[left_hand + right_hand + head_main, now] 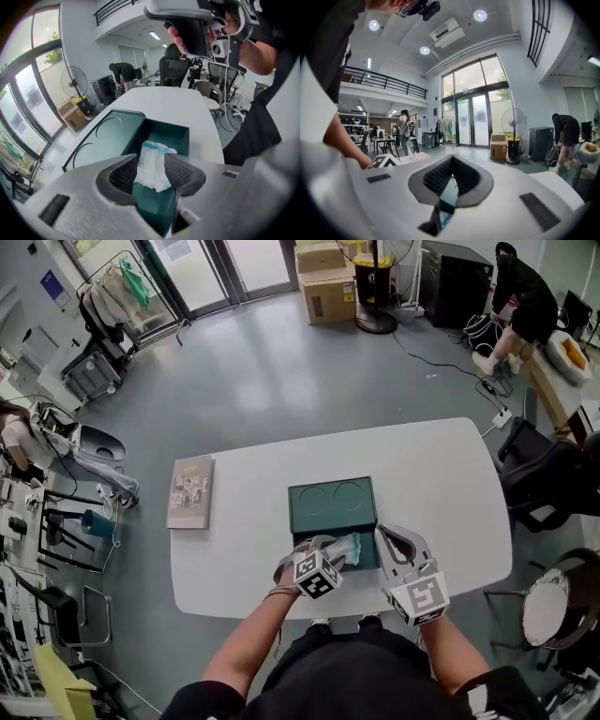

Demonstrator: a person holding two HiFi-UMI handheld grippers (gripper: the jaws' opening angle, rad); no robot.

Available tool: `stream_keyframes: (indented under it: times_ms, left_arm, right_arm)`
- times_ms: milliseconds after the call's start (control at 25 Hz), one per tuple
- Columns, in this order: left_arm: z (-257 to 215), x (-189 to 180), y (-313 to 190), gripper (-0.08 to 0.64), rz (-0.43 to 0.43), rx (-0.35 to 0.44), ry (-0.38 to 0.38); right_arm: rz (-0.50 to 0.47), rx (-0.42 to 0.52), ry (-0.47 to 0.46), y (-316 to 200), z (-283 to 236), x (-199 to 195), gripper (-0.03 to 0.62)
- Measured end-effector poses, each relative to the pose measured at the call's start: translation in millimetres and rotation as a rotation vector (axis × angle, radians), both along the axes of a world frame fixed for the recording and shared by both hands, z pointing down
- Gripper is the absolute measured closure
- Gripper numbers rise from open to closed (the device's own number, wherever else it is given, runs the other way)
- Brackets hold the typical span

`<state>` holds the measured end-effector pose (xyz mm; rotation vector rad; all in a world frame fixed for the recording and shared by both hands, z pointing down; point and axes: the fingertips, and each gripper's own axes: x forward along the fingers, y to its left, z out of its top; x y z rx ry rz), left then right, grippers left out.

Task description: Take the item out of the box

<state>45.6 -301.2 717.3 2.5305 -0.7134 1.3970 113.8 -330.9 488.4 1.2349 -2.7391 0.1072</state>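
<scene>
Head view shows a white table (422, 474) with a dark green box (367, 561) standing open near the front edge, its lid (333, 505) folded back flat and showing two round recesses. The item (354, 545), a crumpled white packet with a pale teal stripe, lies inside the box, so by my reading the opening is done and the removal itself is not. The left gripper (336, 549) tilts down into the box from the front. In the left gripper view its claw is released: the jaws stand wide apart with the packet (157, 152) between them, resting on the box floor, and the pads do not press on it. The right gripper (394, 542) sits at the box's front right corner, roughly level. In the right gripper view its claw (451, 161) is clenched, tips together, with a sliver of teal showing in the gap beneath. Whether it nips the box wall I cannot tell. A thin booklet (190, 491) lies well apart at the table's left. What remains, I judge, is to close the left jaws on the packet, lift it clear of the box walls and set it down on the table.
</scene>
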Motion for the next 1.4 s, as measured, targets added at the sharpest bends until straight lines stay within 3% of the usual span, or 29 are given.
stream_keyframes:
  times_ms: [720, 1120, 1400]
  left_arm:
    - [72, 5, 0, 0.379, 0.038, -0.171, -0.149]
    - [77, 10, 1, 0.417, 0.081, -0.175, -0.172]
    - [71, 9, 0, 0.5, 0.078, -0.107, -0.177]
  right_arm:
    - [0.015, -0.06, -0.002, -5, 26, 20, 0.584]
    - [0.027, -0.064, 0.011, -6, 28, 24, 0.584]
    - [0.025, -0.055, 0.008, -4, 26, 21, 0.585]
